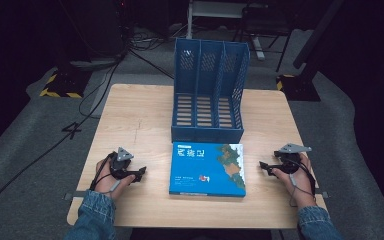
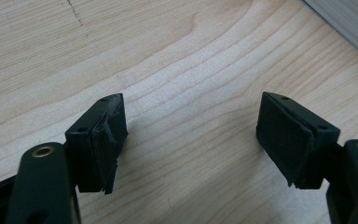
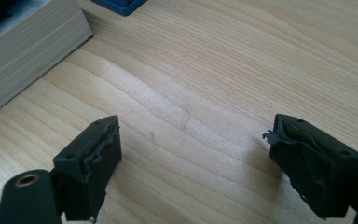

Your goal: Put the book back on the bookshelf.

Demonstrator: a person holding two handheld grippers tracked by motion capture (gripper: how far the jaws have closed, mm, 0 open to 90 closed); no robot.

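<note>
Between both grippers, left gripper (image 1: 141, 173) and right gripper (image 1: 263, 165), lies the book (image 1: 207, 169), jaws wide and empty, probably so each can grab a side.

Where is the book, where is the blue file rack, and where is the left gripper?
book (image 1: 207, 169): high view, middle of its blue cover.
blue file rack (image 1: 207, 134): high view, its low front wall.
left gripper (image 1: 141, 173): high view, midway between its open jaw tips.
</note>
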